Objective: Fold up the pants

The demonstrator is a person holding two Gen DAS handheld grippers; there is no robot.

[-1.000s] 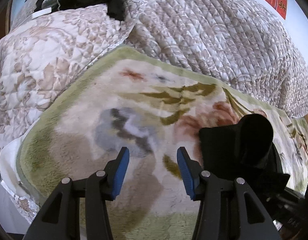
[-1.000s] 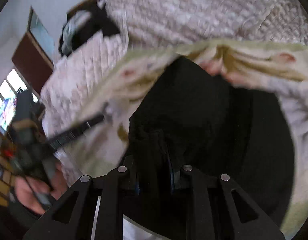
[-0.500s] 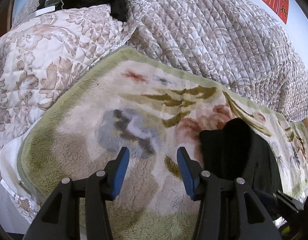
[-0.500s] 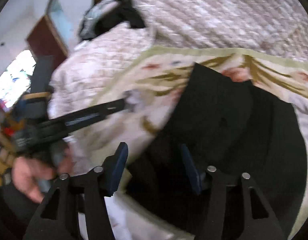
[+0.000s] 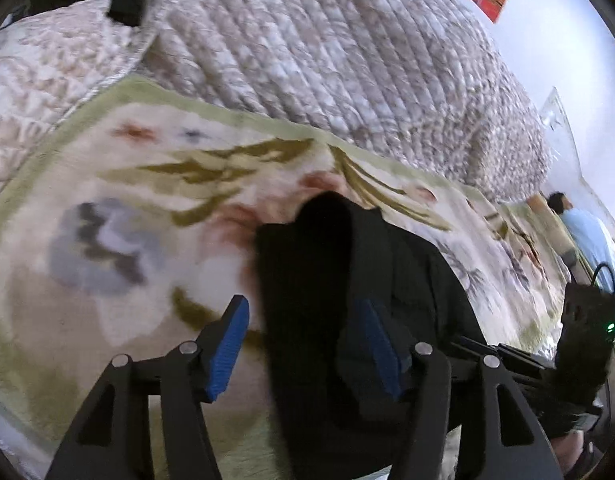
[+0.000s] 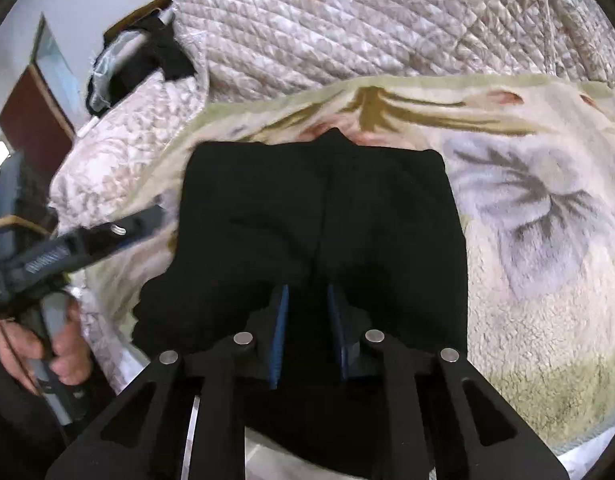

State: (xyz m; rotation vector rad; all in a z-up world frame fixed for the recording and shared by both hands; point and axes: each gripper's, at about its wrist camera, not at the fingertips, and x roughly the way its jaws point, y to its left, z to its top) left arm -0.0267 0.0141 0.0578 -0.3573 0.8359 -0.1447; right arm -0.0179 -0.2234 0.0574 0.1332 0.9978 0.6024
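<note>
Black folded pants (image 6: 319,208) lie on a floral fleece blanket (image 6: 527,208) spread over the bed. My right gripper (image 6: 307,294) is at their near edge, its jaws closing on a ridge of black fabric that fills the gap between the blue pads. In the left wrist view the pants (image 5: 319,264) run up between the fingers of my left gripper (image 5: 303,312). Its jaws are opening; the left pad (image 5: 227,344) stands clear of the cloth's left edge and the right pad (image 5: 377,344) hovers over the fabric. A raised hump of cloth sits at the pants' far end.
A quilted bedspread (image 5: 327,60) rises behind the blanket, with dark clothes (image 6: 147,60) heaped at its far corner. A hand holds the left gripper's handle (image 6: 51,332) at the left bed edge. A person in light blue (image 5: 587,232) is far right. A brown door (image 6: 31,120) stands left.
My left gripper slid right until the pants' left edge lay between its fingers, and its jaws widened. My right gripper opened, moved along the near edge, and closed again. The raised cloth hump sank lower.
</note>
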